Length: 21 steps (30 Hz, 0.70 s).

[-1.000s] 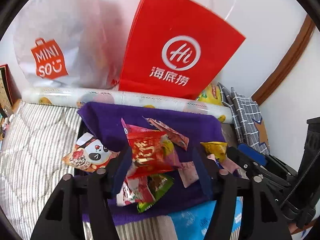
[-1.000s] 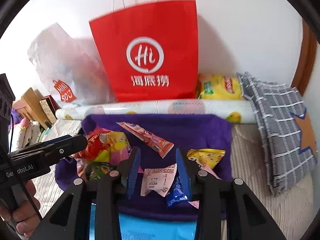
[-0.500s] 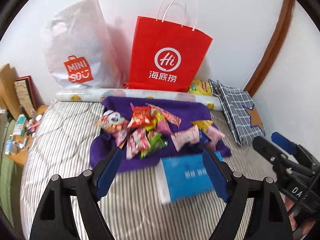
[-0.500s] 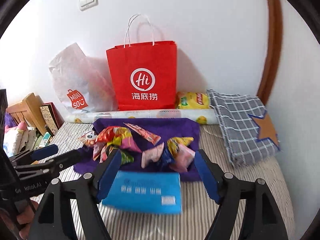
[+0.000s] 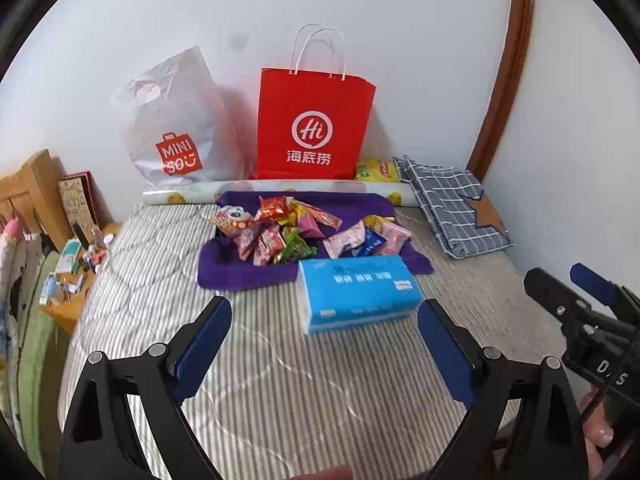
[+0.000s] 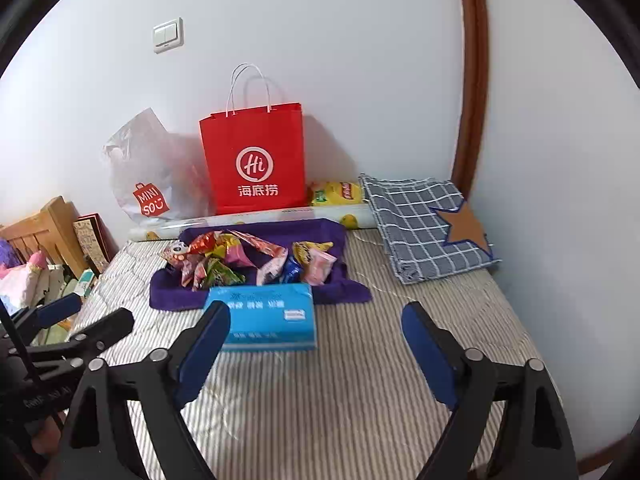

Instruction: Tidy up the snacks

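A heap of small snack packets (image 5: 296,228) (image 6: 240,260) lies on a purple towel (image 5: 240,276) (image 6: 172,288) on the striped bed. A blue tissue pack (image 5: 356,292) (image 6: 268,316) lies at the towel's near edge. My left gripper (image 5: 324,332) is open and empty, well back from the towel. My right gripper (image 6: 316,340) is open and empty too, held back over the bed. Each gripper also shows in the other's view, the right (image 5: 580,300) and the left (image 6: 80,320).
A red paper bag (image 5: 312,132) (image 6: 256,160) and a white Miniso bag (image 5: 176,136) stand against the wall behind a patterned roll (image 5: 280,192). A yellow chip bag (image 6: 336,194) and folded checked cloth (image 6: 424,224) lie right. A cluttered wooden bedside (image 5: 60,248) is left.
Both grippers have pulled far back from the snack heap and opened wide. The snacks sit grouped on the towel; the tissue pack has come into view.
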{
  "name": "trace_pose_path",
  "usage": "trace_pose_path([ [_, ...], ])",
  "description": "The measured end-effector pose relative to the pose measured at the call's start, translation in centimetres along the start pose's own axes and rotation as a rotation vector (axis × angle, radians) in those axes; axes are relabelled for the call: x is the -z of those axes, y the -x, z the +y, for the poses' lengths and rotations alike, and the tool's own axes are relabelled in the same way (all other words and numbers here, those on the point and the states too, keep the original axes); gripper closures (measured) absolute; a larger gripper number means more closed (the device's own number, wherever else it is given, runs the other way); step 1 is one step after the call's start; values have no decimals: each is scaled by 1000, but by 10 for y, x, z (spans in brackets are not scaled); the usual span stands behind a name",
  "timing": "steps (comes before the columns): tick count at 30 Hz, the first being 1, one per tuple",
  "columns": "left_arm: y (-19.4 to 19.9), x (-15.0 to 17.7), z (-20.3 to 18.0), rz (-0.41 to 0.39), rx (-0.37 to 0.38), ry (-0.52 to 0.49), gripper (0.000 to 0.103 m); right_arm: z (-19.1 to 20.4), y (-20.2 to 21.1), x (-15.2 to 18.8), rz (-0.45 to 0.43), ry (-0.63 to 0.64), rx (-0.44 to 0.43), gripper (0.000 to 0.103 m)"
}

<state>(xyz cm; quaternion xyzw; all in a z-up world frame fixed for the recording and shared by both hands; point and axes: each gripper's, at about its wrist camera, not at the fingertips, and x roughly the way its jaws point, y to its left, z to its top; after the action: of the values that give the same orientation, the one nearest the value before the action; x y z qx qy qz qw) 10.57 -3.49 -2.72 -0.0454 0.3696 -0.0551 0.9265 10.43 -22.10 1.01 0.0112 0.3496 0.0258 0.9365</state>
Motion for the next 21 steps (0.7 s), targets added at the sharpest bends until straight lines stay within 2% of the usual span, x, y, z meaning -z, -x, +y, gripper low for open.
trace_pose_path([
  [4,15,11,-9,-18,-9,-17,10,-9,17,12,-18,-15,13,11],
  [8,28,22,-17,-38,-13,-27,10,-15,35,24,-37,-18,-4,5],
  [15,47,32,-26,-72,-8,-15,9,-16,58,33,-77,-14,-11,1],
  [21,60,35,-33,-97,-40,-39,9,-20,71,37,-96,-23,-3,1],
])
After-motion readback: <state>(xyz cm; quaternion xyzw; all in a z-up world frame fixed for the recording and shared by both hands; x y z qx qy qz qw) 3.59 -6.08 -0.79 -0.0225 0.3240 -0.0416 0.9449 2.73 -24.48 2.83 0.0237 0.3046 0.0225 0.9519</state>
